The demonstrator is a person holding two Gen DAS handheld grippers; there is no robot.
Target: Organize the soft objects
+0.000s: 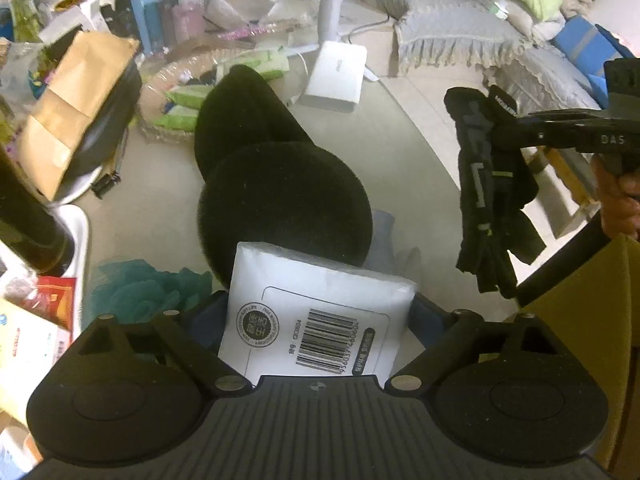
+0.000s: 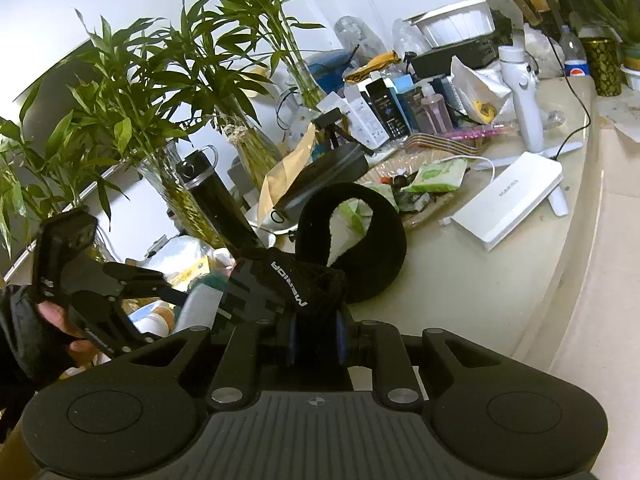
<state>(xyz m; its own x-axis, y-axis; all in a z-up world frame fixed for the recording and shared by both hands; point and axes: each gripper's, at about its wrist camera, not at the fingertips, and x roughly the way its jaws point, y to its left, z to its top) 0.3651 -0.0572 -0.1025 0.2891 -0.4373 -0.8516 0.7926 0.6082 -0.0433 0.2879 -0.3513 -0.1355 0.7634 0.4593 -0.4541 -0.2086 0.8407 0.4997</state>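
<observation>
The left hand-held gripper [image 1: 320, 312] straddles a white packet [image 1: 316, 320], jaws wide, while the right hand-held gripper [image 2: 314, 334] pinches a black glove [image 2: 280, 284] clear of the desk [image 2: 460, 280].

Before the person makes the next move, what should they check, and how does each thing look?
1. Right tool clamped on the black glove: ok.
2. White packet between the left tool's wide jaws: ok.
3. Left pads pressing on the packet: cannot tell.
4. Packet free of the black earmuffs: not ok, they crowd right behind it.
5. Dangling glove apart from the left tool: ok.
</observation>
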